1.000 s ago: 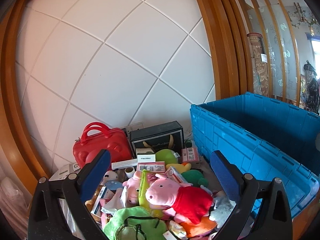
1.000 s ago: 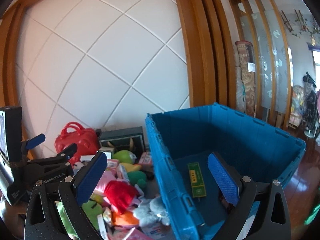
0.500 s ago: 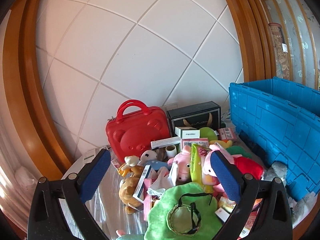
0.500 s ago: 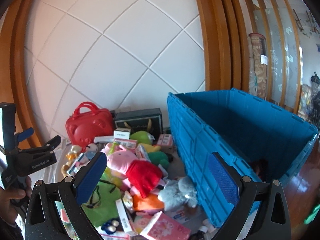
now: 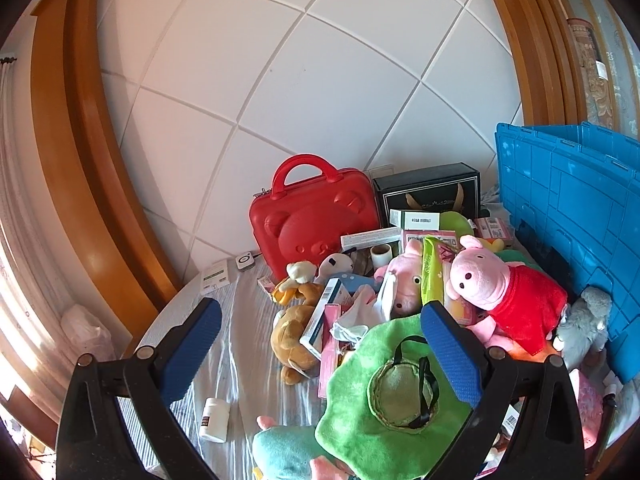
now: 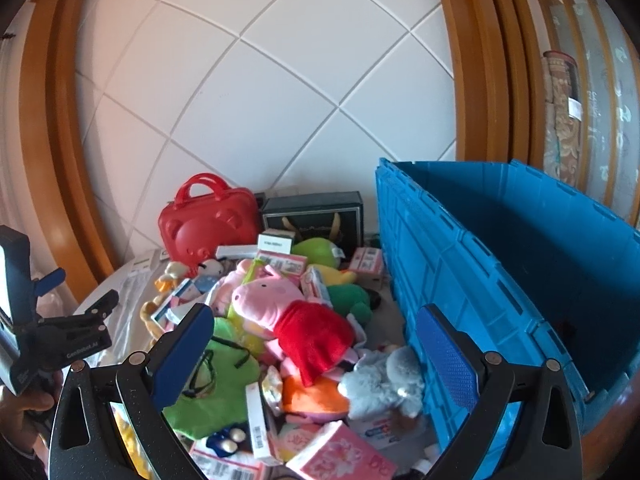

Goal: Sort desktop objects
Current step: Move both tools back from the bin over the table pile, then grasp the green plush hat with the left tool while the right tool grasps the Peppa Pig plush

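The left gripper is hanging spread and empty over the pile, a white bottle at 7 o'clock. The right gripper is gaping empty above the pig; the blue crate is sitting at 3 o'clock.

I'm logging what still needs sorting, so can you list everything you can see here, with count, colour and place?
Blue crate: one, blue, right of the pile.
Red case: one, red with a bear face, upright by the wall.
Black box: one, black, between case and crate.
Pig plush: one, pink in a red dress, on top of the pile.
Green hat: one, green with a black cord, front of the pile.
Brown plush: one, brown, left edge of the pile.
Grey plush: one, grey, against the crate wall.
White bottle: one, white, lying alone on the cloth.
Small cartons: several, mostly pink or white, scattered through the pile.
Left tool: open, empty.
Right tool: open, empty.
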`<state>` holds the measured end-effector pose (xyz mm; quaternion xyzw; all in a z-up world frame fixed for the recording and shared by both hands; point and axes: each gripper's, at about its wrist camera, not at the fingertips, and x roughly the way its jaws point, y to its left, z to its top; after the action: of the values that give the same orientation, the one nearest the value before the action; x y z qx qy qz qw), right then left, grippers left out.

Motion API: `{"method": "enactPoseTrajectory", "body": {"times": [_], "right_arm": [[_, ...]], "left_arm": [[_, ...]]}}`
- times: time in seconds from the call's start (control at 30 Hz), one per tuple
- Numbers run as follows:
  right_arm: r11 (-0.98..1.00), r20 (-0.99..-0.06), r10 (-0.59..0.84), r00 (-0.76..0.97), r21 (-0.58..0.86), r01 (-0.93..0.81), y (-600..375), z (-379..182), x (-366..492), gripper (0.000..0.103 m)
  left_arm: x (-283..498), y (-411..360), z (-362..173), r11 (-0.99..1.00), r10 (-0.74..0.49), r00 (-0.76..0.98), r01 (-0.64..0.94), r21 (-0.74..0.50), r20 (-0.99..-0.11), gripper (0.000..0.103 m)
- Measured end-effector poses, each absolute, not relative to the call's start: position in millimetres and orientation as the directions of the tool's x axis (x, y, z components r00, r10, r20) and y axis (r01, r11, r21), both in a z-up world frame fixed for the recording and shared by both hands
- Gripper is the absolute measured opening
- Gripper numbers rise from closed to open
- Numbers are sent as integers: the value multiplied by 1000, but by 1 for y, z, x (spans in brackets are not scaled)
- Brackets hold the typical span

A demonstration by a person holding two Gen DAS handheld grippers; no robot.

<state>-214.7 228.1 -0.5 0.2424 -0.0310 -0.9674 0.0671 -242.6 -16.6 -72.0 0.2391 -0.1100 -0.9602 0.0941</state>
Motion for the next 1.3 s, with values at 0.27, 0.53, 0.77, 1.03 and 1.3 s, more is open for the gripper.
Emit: {"method": "enactPoseTrajectory", "body": {"times": [0.27,0.53,0.77,1.03,1.3], "right_arm": [[-981,-483,-188,-855,60,182,234,-8,-208,103],[-971,-487,-229,-842,58,231,242,-16,-196,103],[-969,-513,-237,-825,65,238,242,-28,-190,103],[-981,-529,-192,-826,77,178,236,-35,-204,103],[-985,-567,-171,-805,86,148,195,-51,-235,103]], "left_arm": [[-234,-1,-75,-964,-239,-866,158,213,-439,101],[-226,19,-80,-966,-235,-866,159,203,-441,101],[-230,29,-90,-973,-202,-862,121,197,-465,101],[-242,11,-102,-976,-166,-859,71,208,-484,101],[-244,-53,-134,-969,-143,-826,4,248,-545,101]]}}
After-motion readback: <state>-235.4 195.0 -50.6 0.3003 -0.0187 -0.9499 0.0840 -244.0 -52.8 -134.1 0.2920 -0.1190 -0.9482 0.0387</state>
